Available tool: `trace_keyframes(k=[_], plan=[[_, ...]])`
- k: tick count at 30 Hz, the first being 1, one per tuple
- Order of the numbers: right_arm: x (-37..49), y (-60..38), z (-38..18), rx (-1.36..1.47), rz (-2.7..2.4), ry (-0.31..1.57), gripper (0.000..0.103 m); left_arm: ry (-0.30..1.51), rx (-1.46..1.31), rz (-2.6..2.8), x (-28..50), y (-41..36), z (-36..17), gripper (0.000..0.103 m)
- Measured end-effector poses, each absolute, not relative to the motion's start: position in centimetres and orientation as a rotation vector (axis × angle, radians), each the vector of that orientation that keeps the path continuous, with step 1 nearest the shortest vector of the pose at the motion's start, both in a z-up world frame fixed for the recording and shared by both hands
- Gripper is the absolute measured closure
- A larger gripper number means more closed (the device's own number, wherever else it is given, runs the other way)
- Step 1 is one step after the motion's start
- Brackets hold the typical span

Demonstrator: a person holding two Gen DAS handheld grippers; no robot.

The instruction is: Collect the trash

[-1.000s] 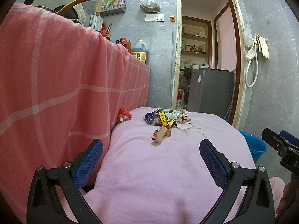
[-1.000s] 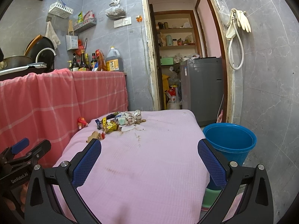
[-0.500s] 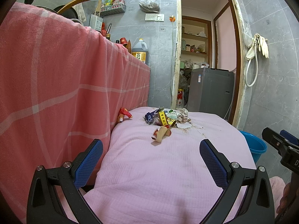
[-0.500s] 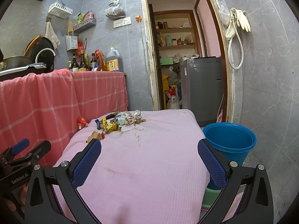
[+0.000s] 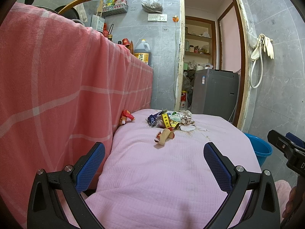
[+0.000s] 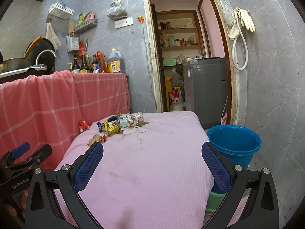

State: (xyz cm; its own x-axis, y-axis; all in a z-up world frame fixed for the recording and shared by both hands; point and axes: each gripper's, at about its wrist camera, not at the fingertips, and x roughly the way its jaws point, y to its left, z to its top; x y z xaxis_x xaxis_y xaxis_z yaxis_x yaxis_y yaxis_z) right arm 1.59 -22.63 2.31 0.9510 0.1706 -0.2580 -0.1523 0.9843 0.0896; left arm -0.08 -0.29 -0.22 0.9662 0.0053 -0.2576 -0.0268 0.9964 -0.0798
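A heap of crumpled wrappers and paper scraps (image 5: 168, 120) (image 6: 122, 123) lies at the far end of a pink-covered surface (image 5: 171, 171) (image 6: 148, 162). A loose tan and red wrapper (image 5: 164, 135) (image 6: 96, 139) lies a little nearer. A red wrapper (image 5: 126, 116) (image 6: 83, 125) sits at the left edge by the red checked cloth. A blue bucket (image 6: 233, 143) (image 5: 260, 148) stands on the floor to the right. My left gripper (image 5: 154, 164) is open and holds nothing, well short of the trash. My right gripper (image 6: 152, 164) is open too, with nothing between its fingers.
A counter draped in red checked cloth (image 5: 57, 95) (image 6: 57, 99) runs along the left, with bottles (image 6: 85, 64) and a wok on top. A doorway at the back opens onto shelves and a grey washing machine (image 6: 205, 89). Grey tiled wall stands on the right.
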Motion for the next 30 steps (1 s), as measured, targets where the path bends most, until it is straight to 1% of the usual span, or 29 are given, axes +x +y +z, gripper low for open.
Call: trace_keyframes(k=[18,30], plan=[[2.0,-23.5,2.0,0.079,0.161,0.282,0.000,0.269,-0.077,0.015,0.5,-0.6,-0.4,0.002],[4.8,-23.9,2.9,0.062,0.121,0.255,0.000,0.280,-0.065,0.039,3.9,0.2,0.3,0.002]])
